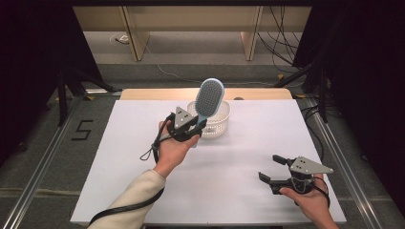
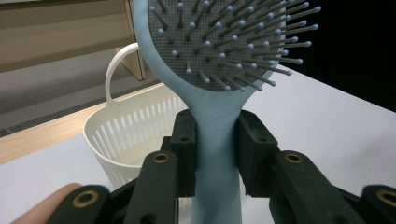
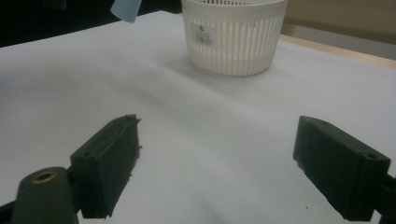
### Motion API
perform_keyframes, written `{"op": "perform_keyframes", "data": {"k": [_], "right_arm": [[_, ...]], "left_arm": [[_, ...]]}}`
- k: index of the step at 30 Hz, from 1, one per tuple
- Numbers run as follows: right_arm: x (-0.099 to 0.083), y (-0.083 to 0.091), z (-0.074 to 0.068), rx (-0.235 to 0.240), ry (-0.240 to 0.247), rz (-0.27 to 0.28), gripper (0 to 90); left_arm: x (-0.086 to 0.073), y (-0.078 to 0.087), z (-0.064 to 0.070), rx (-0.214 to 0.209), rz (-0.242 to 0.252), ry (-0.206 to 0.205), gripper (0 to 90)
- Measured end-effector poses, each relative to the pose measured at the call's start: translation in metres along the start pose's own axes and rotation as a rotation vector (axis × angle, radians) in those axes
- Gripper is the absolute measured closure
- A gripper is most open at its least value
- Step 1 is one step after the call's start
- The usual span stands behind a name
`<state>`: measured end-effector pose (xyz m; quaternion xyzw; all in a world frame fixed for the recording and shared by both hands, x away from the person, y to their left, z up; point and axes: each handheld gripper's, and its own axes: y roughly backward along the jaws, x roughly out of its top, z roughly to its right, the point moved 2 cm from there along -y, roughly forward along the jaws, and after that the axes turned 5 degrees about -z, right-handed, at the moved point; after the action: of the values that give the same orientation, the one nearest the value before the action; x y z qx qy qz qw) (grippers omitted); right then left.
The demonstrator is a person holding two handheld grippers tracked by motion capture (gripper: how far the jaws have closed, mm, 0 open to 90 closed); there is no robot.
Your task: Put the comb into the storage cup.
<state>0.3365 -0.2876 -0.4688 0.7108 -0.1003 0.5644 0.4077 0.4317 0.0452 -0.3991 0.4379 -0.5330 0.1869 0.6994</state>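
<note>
A light blue hairbrush stands upright with its bristled head up, and my left gripper is shut on its handle. The brush hangs just in front of a white slotted basket, partly over its near rim; the basket sits behind the jaws in the left gripper view. My right gripper rests open near the table's front right corner, nothing between its fingers. It faces the basket from a distance, and the handle's tip shows at the top.
A white sheet covers the table, with a strip of wood at the far edge. Beyond lie a grey floor, cables and wooden furniture legs. Metal rails run along both sides of the table.
</note>
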Motion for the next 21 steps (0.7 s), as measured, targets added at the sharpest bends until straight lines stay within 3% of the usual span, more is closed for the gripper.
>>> {"op": "perform_keyframes", "data": {"k": [21], "right_arm": [[0.0000, -0.0001, 0.0002, -0.001, 0.001, 0.000, 15.6]], "left_arm": [[0.0064, -0.0031, 0.0042, -0.015, 0.006, -0.002, 70.0]]}}
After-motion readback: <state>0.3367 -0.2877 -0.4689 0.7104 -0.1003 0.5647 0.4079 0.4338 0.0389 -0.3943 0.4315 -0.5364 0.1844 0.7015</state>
